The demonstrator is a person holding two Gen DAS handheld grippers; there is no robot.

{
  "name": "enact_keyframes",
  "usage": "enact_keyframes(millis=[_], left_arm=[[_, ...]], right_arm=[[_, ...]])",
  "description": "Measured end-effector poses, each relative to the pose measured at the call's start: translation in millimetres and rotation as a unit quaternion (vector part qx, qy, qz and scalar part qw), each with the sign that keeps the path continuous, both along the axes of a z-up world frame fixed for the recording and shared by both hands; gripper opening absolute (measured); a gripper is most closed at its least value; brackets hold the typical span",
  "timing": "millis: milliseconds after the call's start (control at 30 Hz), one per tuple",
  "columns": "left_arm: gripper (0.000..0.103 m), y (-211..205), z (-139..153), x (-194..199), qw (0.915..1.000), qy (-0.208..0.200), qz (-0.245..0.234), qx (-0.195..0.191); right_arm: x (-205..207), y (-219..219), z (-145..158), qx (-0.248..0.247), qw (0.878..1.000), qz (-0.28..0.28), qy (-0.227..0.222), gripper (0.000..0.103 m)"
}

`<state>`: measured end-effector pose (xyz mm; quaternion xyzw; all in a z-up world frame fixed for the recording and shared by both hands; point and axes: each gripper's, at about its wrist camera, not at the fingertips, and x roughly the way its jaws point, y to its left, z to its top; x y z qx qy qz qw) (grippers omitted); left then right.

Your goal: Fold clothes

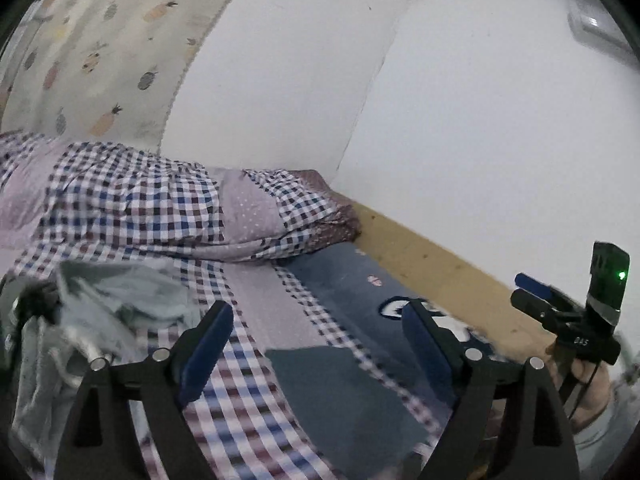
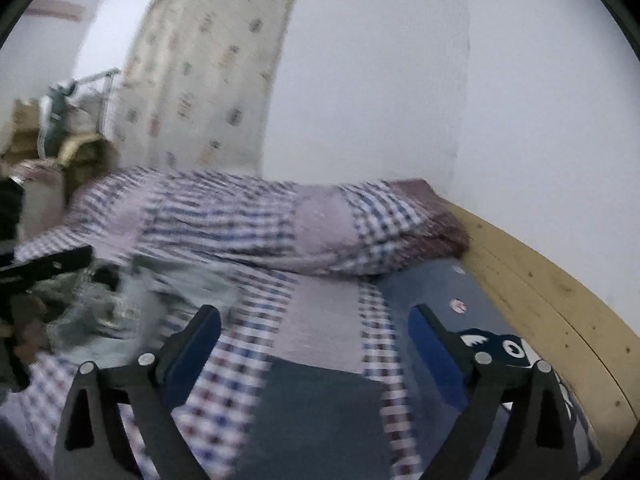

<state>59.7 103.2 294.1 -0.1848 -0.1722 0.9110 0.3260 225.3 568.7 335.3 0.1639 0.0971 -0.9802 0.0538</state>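
In the left wrist view, the left claw (image 1: 316, 344) sits low in the frame with its 2 blue-padded fingers (image 1: 208, 348) spread wide apart and nothing between them. It hovers above the bed (image 1: 432, 260), over a checked quilt (image 1: 132, 208) and a dark grey panel of bedding. The task's thing, a crumpled pale grey garment (image 1: 112, 312), lies in a heap at the lower left of the frame, just beside the left finger but not gripped. At the far right edge the right claw (image 1: 534, 294) shows, held in the person's hand (image 1: 588, 388); from this angle its fingers look close together, though the view is too oblique to be sure.

In the right wrist view, which is blurred, the right claw (image 2: 316, 340) plainly has its fingers wide apart and empty, pointing along the bed toward the white wall. The grey garment (image 2: 120, 304) sits at the left middle of the frame, well to the left of the claw, beside a dark shape that is too blurred to name.

The step in hand appears to be the approach: no fold is yet begun and the garment is unspread. The next move likely calls for both claws to swing left, come down, and each pinch an edge of the garment so it can be lifted and laid flat.
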Motion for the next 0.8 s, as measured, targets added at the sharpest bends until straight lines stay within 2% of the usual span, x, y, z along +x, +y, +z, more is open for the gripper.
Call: enact_keyframes(millis=[167, 267, 400, 467, 567, 800], left_arm=[[0.089, -53.9, 4.3, 70.2, 0.9996, -0.003, -0.001, 0.028], [0.089, -77.4, -5.6, 101.4, 0.9998, -0.001, 0.012, 0.017], [0.089, -99.2, -32.7, 118.0, 0.9989, -0.005, 0.045, -0.008], [0.089, -109.3, -49.4, 118.3, 0.9972, -0.005, 0.073, -0.018], [0.089, -116.3, -77.7, 105.6, 0.9919, -0.006, 0.119, -0.043], [0.089, -118.9, -161.4, 37.9, 0.9734, -0.071, 0.175, -0.13]], right_arm=[[79.9, -43.4, 27.2, -0.081, 0.994, 0.072, -0.001, 0.101], [114.9, -77.4, 21.9, -0.079, 0.993, 0.088, 0.008, 0.102], [132.5, -116.8, -1.4, -0.081, 0.992, 0.092, 0.006, 0.102], [124.1, -132.3, -19.4, -0.088, 0.992, 0.091, -0.005, 0.102], [88.9, -146.4, -63.4, -0.09, 0.992, 0.077, -0.032, 0.102], [6.8, -179.2, -165.9, -0.094, 0.99, 0.045, -0.094, 0.102]])
